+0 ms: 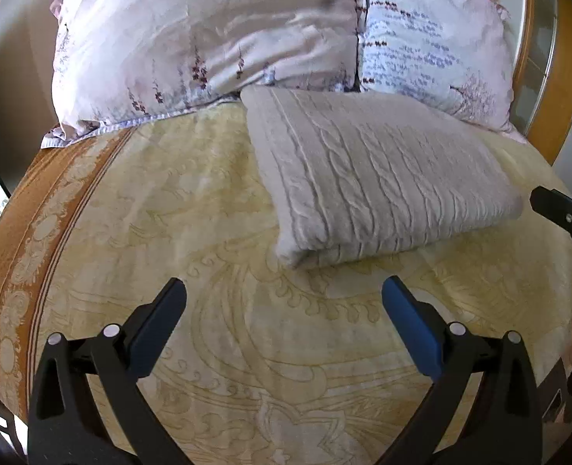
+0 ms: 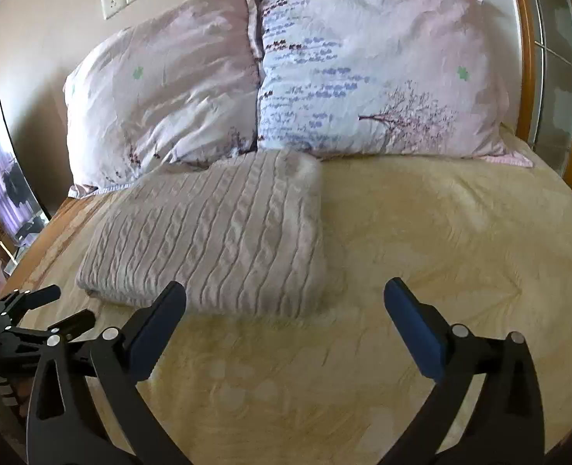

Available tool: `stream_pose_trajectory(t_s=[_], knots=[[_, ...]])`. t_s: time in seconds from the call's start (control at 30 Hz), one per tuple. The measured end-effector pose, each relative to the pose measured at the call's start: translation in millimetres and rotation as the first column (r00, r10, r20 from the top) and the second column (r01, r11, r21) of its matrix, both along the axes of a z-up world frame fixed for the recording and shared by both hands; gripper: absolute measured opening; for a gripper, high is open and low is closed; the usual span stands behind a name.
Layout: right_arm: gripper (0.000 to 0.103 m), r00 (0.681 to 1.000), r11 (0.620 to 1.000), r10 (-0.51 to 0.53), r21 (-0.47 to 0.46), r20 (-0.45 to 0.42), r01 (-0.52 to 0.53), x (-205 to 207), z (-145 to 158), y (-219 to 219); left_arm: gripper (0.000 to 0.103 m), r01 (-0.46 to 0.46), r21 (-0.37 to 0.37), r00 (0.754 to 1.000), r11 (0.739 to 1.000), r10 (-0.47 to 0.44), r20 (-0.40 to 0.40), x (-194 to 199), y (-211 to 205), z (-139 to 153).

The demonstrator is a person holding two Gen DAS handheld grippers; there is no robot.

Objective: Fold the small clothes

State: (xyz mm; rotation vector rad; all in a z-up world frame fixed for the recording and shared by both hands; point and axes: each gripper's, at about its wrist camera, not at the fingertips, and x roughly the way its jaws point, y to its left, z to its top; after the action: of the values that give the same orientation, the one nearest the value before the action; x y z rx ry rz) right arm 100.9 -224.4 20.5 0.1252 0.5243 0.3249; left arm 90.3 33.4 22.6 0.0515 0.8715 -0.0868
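A grey cable-knit sweater (image 1: 379,178) lies folded into a thick rectangle on the yellow bedspread, its far end against the pillows. It also shows in the right wrist view (image 2: 216,240), left of centre. My left gripper (image 1: 284,290) is open and empty, hovering just short of the sweater's near folded edge. My right gripper (image 2: 285,290) is open and empty, its left finger over the sweater's near right corner. The right gripper's tip shows at the right edge of the left wrist view (image 1: 565,217). The left gripper shows low at the left of the right wrist view (image 2: 34,310).
Two pink and blue patterned pillows (image 2: 363,66) lean against the wall and headboard behind the sweater. The patterned yellow bedspread (image 2: 441,232) has an orange border (image 1: 22,240) at the left. A wooden bed frame (image 1: 565,77) runs along the right.
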Motion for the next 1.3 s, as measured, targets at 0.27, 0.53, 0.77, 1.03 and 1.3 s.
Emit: stream_pose_trajectory(t_s=[0.27, 0.53, 0.77, 1.03, 1.3], knots=[[0.102, 0.990, 0.998, 0.032, -0.051, -0.137, -0.039, 4, -20, 26, 0.101, 0.005, 0.038, 0.999, 0.999, -0.003, -0.048, 5, -12, -10], [0.102, 0.985, 0.989, -0.020, -0.146, -0.173, -0.005, 8, -33, 46, 0.101, -0.022, 0.020, 0.994, 1.000, 0.024, -0.103, 12, -14, -18], [0.102, 0.981, 0.986, -0.055, -0.167, -0.187, 0.023, 13, -35, 47, 0.101, -0.045, 0.021, 0.991, 0.999, 0.048, -0.126, 17, -15, -18], [0.102, 0.979, 0.980, -0.072, -0.198, -0.193, 0.034, 12, -36, 50, 0.101, -0.052, 0.023, 0.987, 0.998, 0.055, -0.154, 21, -14, -19], [0.102, 0.978, 0.978, -0.087, -0.205, -0.191, 0.047, 12, -37, 51, 0.101, -0.052, 0.024, 0.987, 0.998, 0.055, -0.152, 20, -14, -20]])
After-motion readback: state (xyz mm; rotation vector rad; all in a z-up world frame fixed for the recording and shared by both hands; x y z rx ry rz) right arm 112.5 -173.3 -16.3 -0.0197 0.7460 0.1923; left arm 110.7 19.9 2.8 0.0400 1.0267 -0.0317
